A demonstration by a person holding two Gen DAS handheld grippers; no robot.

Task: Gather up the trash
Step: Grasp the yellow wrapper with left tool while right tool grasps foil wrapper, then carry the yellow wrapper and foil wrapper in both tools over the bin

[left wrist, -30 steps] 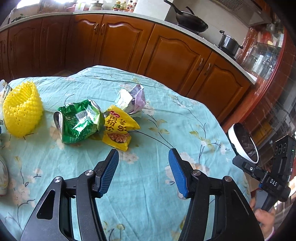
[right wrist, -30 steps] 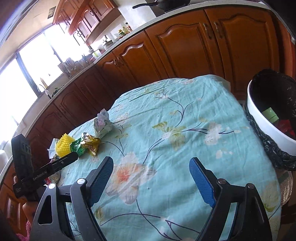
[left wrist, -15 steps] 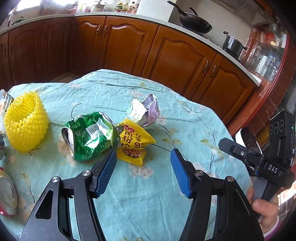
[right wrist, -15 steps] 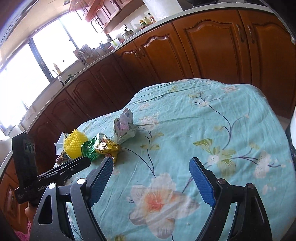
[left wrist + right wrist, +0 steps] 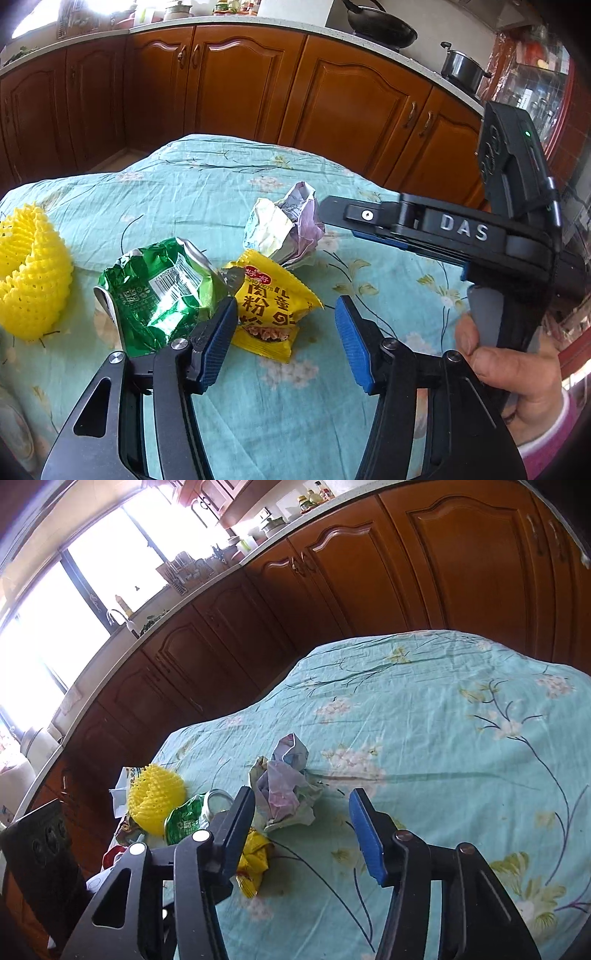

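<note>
A small heap of trash lies on the teal flowered tablecloth point(image 5: 266, 413). In it are a crushed green foil bag point(image 5: 162, 291), a yellow snack packet point(image 5: 271, 306), a crumpled white and purple wrapper point(image 5: 288, 229) and a yellow foam fruit net point(image 5: 33, 273). My left gripper point(image 5: 284, 325) is closing, its blue pads on either side of the yellow packet's near end and not pressing it. My right gripper point(image 5: 303, 808) is closing too. The crumpled wrapper point(image 5: 284, 790) sits between its fingertips with a gap on the right. From the left wrist view the right gripper point(image 5: 332, 218) reaches in beside that wrapper.
Brown kitchen cabinets point(image 5: 240, 81) run behind the table, with a wok point(image 5: 380, 26) and a pot point(image 5: 461, 70) on the counter. A person's hand point(image 5: 517, 373) holds the right gripper's handle at the right. Bare cloth point(image 5: 461, 738) spreads to the right of the heap.
Both grippers have moved in on the trash heap, the right one swinging left so the bin left its view. Both pairs of jaws have narrowed, the right pair much more.
</note>
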